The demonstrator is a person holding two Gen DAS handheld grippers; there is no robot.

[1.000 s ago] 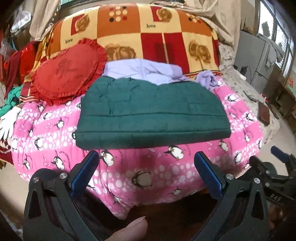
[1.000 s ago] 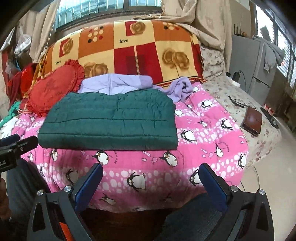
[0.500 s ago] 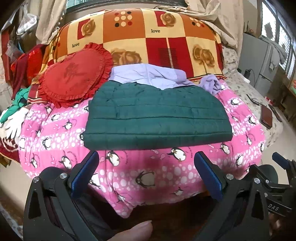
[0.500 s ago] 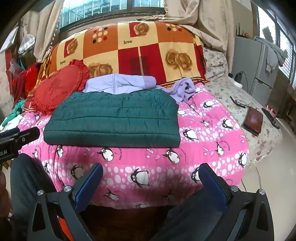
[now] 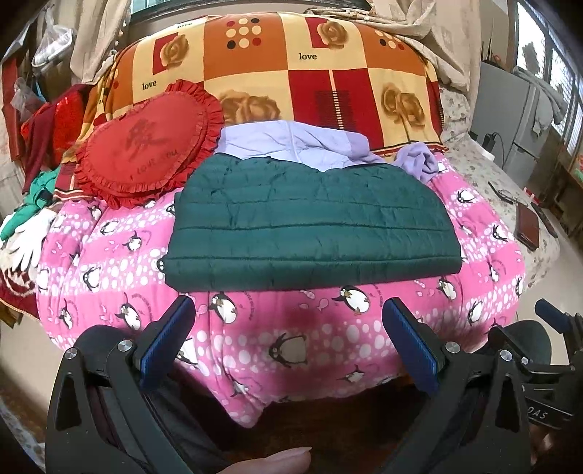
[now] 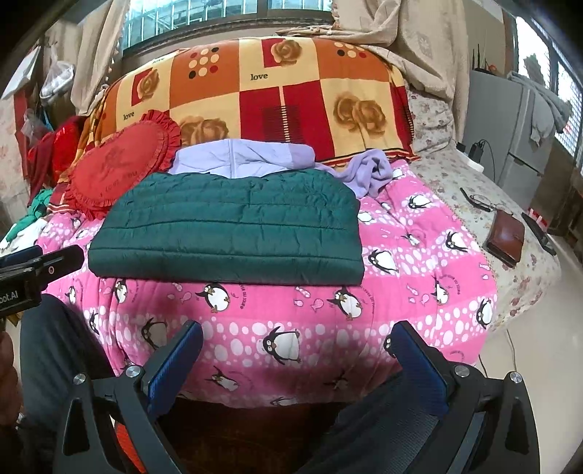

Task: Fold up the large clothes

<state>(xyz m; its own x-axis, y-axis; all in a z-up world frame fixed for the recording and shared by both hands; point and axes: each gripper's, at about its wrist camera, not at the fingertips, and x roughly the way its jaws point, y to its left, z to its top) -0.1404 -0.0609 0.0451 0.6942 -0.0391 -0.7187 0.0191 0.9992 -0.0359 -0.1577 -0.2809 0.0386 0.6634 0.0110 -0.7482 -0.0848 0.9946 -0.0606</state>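
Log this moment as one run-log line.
stage: fold done | green quilted jacket: folded flat on pink penguin quilt | left gripper: open, empty | right gripper: open, empty

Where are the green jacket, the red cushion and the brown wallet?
green jacket [image 5: 309, 226], left wrist view, middle of quilted top.
red cushion [image 5: 145, 146], left wrist view, centre of heart face.
brown wallet [image 6: 507, 237], right wrist view, middle of cover.

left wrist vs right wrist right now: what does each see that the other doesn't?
Left wrist only: a fingertip at the bottom edge, white gloves at far left, and the right claw's body at lower right.

Right wrist only: the window grille above the bed, and the left claw's body at the left edge.

Both: the folded green quilted jacket on the pink penguin quilt, lilac garment, red heart cushion, brown wallet. Each view's own claw is open and empty.
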